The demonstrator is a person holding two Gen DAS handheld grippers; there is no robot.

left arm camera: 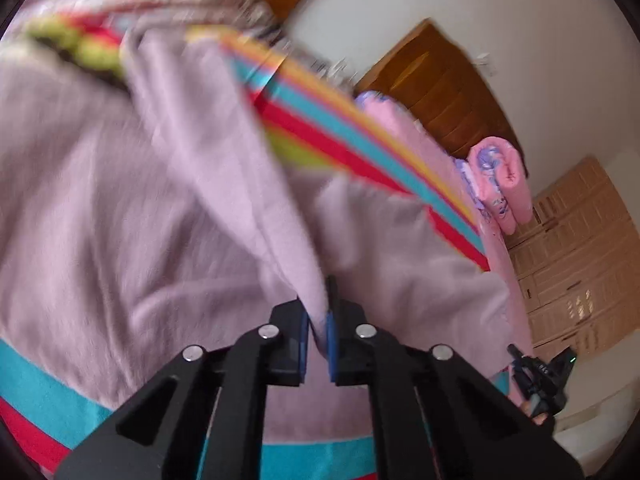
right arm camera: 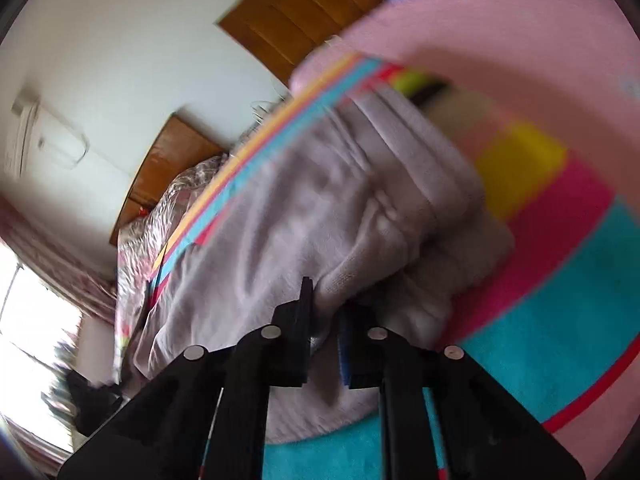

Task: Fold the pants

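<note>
The pants point(left arm camera: 140, 208) are pale lilac fleece, lying over a bright striped blanket point(left arm camera: 44, 400) on a bed. My left gripper point(left arm camera: 318, 316) is shut on a fold of the pants, and the cloth rises from the pads in a lifted ridge. In the right wrist view the same pants point(right arm camera: 320, 208) lie bunched in thick folds. My right gripper point(right arm camera: 326, 312) is shut on an edge of the pants, with cloth pinched between the pads. The right gripper point(left arm camera: 540, 376) also shows at the lower right of the left wrist view. Both views are blurred.
The striped blanket point(right arm camera: 560, 312) lies on a pink bedsheet point(right arm camera: 520, 40). A rolled pink quilt point(left arm camera: 500, 176) sits at the bed's far end by a wooden headboard point(left arm camera: 440, 92). A wardrobe point(left arm camera: 580, 264) stands at right. A plastic-covered bundle point(right arm camera: 168, 208) and a window point(right arm camera: 28, 340) are at left.
</note>
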